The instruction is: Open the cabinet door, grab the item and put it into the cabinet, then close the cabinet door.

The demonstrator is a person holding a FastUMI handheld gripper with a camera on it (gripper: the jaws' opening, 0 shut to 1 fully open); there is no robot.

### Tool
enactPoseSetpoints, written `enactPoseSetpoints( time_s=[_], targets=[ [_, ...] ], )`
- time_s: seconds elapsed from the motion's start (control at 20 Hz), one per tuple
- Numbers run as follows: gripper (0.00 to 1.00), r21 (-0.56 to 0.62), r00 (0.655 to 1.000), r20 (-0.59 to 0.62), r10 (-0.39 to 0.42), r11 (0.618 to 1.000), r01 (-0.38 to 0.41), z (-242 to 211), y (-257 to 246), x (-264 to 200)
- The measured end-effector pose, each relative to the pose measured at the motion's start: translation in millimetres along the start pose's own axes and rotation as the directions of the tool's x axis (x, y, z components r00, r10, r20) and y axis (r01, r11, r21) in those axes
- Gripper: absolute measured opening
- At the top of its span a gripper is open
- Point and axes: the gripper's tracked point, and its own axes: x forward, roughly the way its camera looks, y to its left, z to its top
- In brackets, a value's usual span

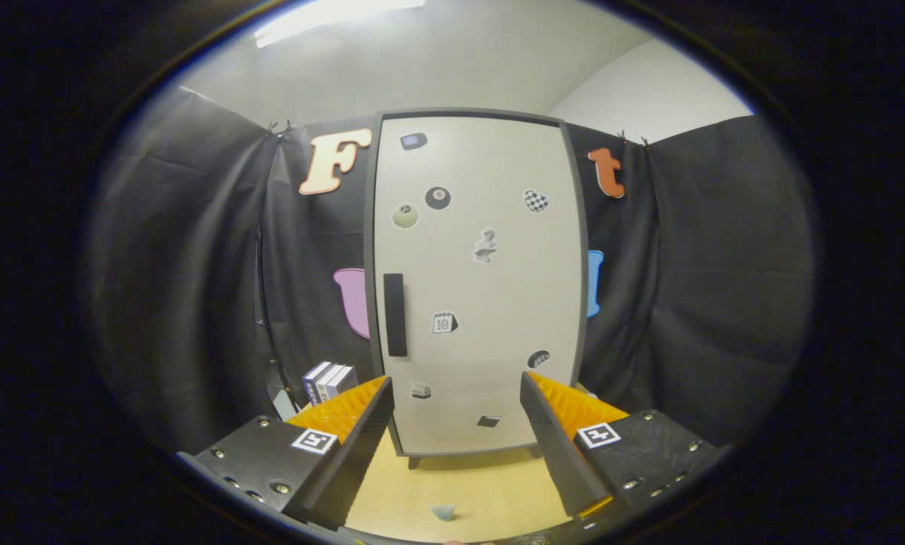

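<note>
Ahead, the cabinet [477,280] stands shut, its pale door dotted with stickers, dark handle [395,315] left; fingers [358,431] spread apart.

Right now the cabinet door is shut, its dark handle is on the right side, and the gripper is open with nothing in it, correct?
Not quite. The handle sits on the left side of the door, as the gripper view shows. The door is shut, and the gripper is open with nothing in it.

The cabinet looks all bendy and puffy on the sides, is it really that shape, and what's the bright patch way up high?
In the gripper view the fisheye lens bows the cabinet outward; the bright patch is a ceiling light glaring; the open claw holds nothing, and the edges go dim and soft.
</note>
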Motion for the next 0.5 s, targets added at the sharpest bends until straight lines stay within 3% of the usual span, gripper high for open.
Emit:
enactPoseSetpoints(
  time_s=[0.5],
  targets=[
    [0.99, 0.011, 0.996, -0.011, 0.089, 0.996, -0.089, -8.5, 66.4, 130.1]
  ],
)
